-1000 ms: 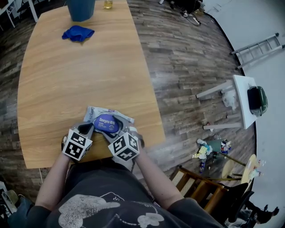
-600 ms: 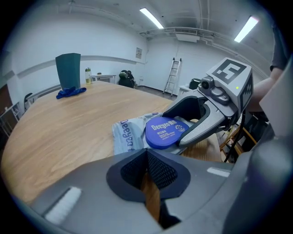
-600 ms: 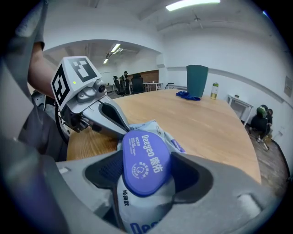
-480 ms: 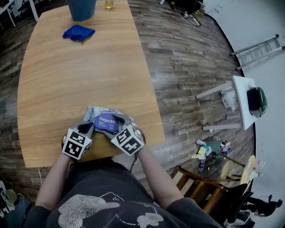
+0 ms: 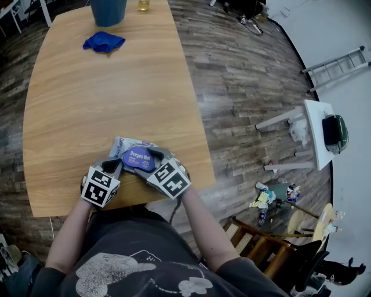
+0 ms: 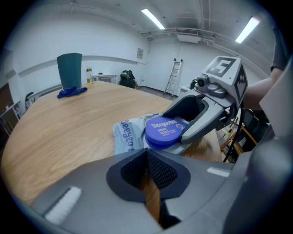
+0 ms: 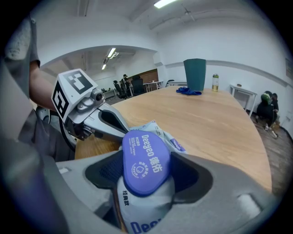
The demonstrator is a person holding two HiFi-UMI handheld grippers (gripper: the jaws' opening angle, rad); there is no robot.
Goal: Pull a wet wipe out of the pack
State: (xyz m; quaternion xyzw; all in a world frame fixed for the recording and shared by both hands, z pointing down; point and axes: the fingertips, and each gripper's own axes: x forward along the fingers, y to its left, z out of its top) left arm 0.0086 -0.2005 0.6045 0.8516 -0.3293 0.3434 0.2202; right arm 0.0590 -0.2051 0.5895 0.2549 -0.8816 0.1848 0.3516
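Step in hand: securing the pack [image 5: 139, 158] before opening. The pack lies flat on the surface [image 5: 87, 104], at the near edge and somewhat toward the near right corner. Its blue lid [image 7: 145, 161] is down and no wipe shows, so extraction has not begun.

The right hand-held gripper [image 7: 147, 171] has its jaws set on either side of the pack, pads against the pack's sides just below the lid; it appears to be clamping the pack. The left hand-held gripper [image 6: 146, 153] has its jaws brought together with nothing between them, its tips just short of the pack's near end.

Next move, as a judgement: the left hand-held gripper must get a jaw tip under the lid's lip and lift it while the right holds the pack down. Only then can a wipe be pinched and drawn out.

View differences: the head view gives the layout, with a cup [image 5: 108, 10] and a cloth [image 5: 103, 42] at the far edge, but hides both sets of jaws. The right gripper view alone shows the pack between its jaws. The left gripper view alone shows its jaws empty.
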